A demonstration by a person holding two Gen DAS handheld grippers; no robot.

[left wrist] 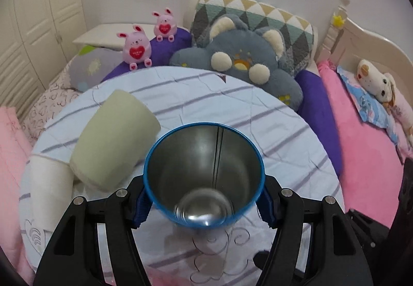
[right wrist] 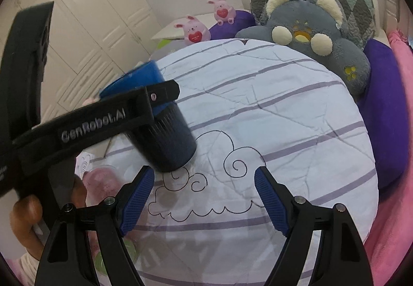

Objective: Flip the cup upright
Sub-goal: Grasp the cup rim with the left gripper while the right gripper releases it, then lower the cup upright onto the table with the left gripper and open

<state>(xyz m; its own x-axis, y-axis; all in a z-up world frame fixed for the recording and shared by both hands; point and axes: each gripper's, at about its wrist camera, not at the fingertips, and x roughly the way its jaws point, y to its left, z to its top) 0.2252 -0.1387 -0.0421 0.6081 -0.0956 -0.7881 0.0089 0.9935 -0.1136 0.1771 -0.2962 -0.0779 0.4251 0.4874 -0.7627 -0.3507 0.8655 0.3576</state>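
1. A blue cup [left wrist: 204, 177] with a shiny steel inside is held in the air just above a round cushion, tilted, with its open mouth facing the left wrist camera and its base pointing down and away.
2. The left gripper [left wrist: 204, 204] is clamped on the blue cup: its two blue-padded fingers [left wrist: 139, 206] press against opposite sides of the cup's wall, near the rim.
3. From the right wrist view, the same cup [right wrist: 155, 115] shows a bright blue upper band and a dark, ribbed lower part, with the left gripper's black finger lying across it.
4. The right gripper [right wrist: 205, 199] hangs spread wide and holds nothing, near the cup's base but apart from it.
5. The round cushion [right wrist: 271, 118] has a pale cover with lilac stripes and an outlined cloud drawing.
6. A pale green cup [left wrist: 113, 141] lies on its side on the cushion, left of the blue cup; a white cup [left wrist: 49, 193] lies just beside it.
7. Behind the cushion sit a grey plush pillow [left wrist: 242, 61] and two pink bunny toys [left wrist: 135, 48].
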